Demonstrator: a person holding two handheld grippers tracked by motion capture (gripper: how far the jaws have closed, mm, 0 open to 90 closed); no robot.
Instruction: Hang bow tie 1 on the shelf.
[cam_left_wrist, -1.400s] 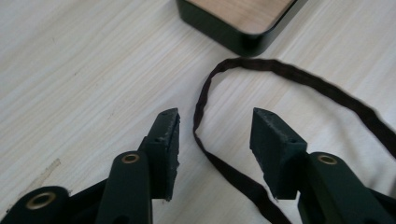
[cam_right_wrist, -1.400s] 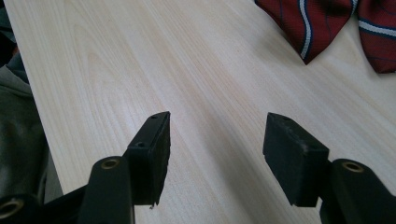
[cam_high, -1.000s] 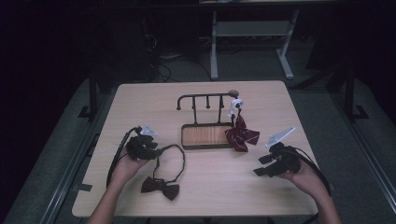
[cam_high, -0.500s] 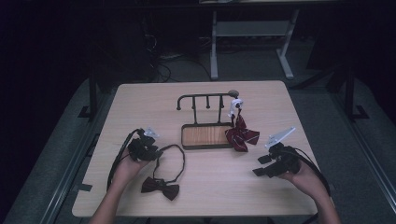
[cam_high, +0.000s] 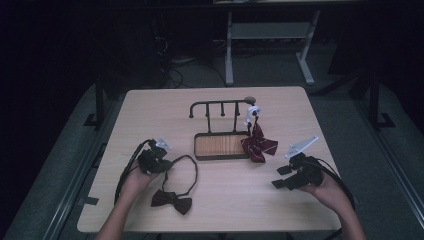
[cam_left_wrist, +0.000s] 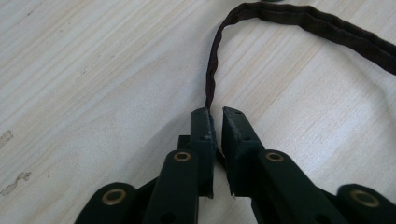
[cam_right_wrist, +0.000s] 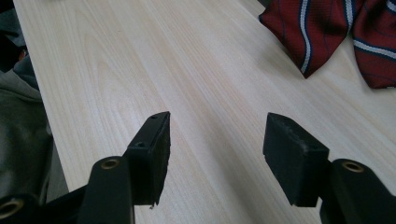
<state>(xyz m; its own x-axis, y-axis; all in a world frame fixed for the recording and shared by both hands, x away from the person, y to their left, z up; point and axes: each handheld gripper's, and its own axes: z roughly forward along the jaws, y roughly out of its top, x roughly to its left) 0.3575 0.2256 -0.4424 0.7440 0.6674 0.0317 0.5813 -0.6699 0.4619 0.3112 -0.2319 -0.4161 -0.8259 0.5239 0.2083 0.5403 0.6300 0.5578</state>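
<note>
- Left claw (cam_left_wrist: 217, 116) has just been closing; its jaws now pinch the thin neck strap (cam_left_wrist: 212, 79) of the dark bow tie (cam_high: 172, 201), with the strap running up from between the pads.
- Compared with a second ago, both hands sit in the same spots; only the left jaws have narrowed.
- Judgement: grip on the strap looks made, so lifting the bow tie toward the rack (cam_high: 220, 107) could follow.
- Bow tie lies on the counter (cam_high: 150, 107), near the front edge, just beside the left claw.
- Right claw (cam_right_wrist: 215, 140) stands open, nothing between its pads, hovering over bare wood.
- Strap: narrow, soft, folded fabric, looping.
- Striped red tie (cam_high: 257, 145): woven cloth, hanging from the rack's end.
- Rack: dark metal bar, wooden tray base.
</note>
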